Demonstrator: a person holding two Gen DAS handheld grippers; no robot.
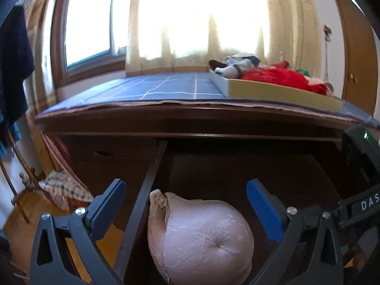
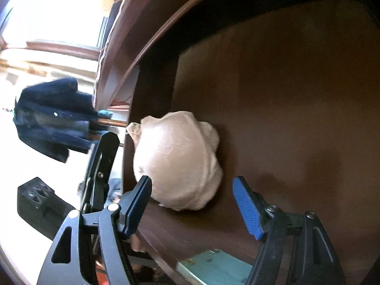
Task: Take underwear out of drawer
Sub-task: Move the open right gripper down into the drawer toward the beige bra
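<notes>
A pale pink lace bra [image 1: 197, 239] lies bunched in the open dark-brown drawer [image 1: 273, 166], against its left side wall. My left gripper [image 1: 187, 201] hovers just over it, open, with the blue pads [image 1: 116, 204] wide of the cup on either side and not touching it. In the right wrist view, which is rolled sideways, the same bra [image 2: 175, 161] rests on the drawer floor [image 2: 285, 118]. My right gripper [image 2: 192, 204] is open just short of it, with nothing between its fingers. The left tool's black finger [image 2: 104, 156] shows beside the drawer wall.
The dresser top carries a blue checked cloth [image 1: 166, 87] and a shallow box [image 1: 285, 95] of red and white clothes. A dark garment [image 1: 14, 71] hangs at the left, and a checked cloth [image 1: 64, 187] lies low beside the dresser. A teal plate [image 2: 213, 266] sits at the drawer's near edge.
</notes>
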